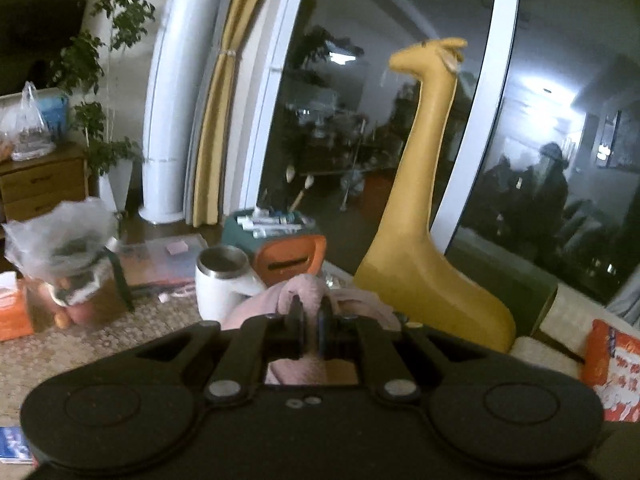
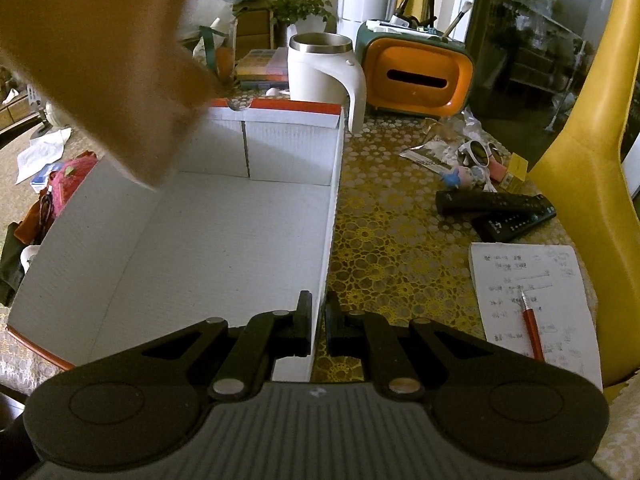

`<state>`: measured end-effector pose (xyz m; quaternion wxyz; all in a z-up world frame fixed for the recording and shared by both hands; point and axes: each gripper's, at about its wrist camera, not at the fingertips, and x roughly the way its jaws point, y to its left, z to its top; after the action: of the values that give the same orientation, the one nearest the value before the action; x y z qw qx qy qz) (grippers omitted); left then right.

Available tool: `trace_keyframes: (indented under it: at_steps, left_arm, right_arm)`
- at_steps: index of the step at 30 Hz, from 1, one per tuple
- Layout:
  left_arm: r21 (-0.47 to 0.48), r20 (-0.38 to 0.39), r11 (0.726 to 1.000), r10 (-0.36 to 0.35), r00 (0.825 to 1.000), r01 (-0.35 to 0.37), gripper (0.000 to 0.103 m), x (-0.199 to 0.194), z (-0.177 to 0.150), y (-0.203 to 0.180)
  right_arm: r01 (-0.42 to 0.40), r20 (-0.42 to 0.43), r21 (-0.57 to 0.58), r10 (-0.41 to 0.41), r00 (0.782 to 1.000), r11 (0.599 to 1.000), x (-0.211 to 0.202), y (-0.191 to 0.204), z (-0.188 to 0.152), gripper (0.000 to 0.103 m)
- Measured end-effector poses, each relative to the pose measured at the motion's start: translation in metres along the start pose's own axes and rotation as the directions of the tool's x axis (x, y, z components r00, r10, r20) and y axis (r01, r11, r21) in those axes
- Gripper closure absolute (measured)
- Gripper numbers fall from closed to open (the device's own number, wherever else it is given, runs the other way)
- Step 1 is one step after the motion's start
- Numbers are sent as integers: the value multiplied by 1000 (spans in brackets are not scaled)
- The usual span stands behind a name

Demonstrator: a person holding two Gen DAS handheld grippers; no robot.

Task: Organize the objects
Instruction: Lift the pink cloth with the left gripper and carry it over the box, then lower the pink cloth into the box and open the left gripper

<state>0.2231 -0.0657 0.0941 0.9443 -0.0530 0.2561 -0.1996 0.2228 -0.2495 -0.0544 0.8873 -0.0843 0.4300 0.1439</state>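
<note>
Pink cloth (image 1: 308,292), soft and light, bunches between the closed left gripper (image 1: 310,330) fingers. At twelve o'clock, the right gripper (image 2: 318,326) clamps the white box (image 2: 224,240) wall: thin, stiff cardboard, best held at the rim.

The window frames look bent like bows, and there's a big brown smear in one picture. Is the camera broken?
No. In the left wrist view the fisheye lens bows the straight window frame, and the dark glass mirrors room lights. In the right wrist view the brown smear is something very close and blurred, unidentifiable, over the white box.
</note>
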Motion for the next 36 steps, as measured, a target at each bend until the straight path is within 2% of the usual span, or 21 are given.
trace_keyframes:
  at_steps: [6, 13, 19, 24, 32, 36]
  left_arm:
    - [1, -69, 1000, 27, 997, -27, 99, 58, -23, 9]
    - [-14, -182, 996, 82, 980, -86, 99, 101, -52, 22]
    - [-18, -305, 992, 117, 945, -129, 99, 134, -81, 31]
    - [-7, -408, 987, 142, 902, -159, 99, 158, -100, 36]
    - [-17, -488, 986, 136, 862, -165, 98, 168, -110, 40]
    - [-32, -509, 985, 132, 851, -172, 89, 167, -114, 44]
  right_arm:
    - [-17, -7, 15, 17, 1000, 1000, 0, -3, 1, 97]
    - [-34, -11, 11, 34, 999, 999, 0, -6, 1, 97]
    - [-38, -15, 3, 38, 999, 999, 0, -6, 1, 97]
    - [-39, -18, 3, 40, 999, 999, 0, -6, 2, 97]
    - [-39, -24, 0, 39, 999, 999, 0, -4, 2, 97]
    - [-38, -26, -1, 38, 999, 999, 1, -2, 2, 97]
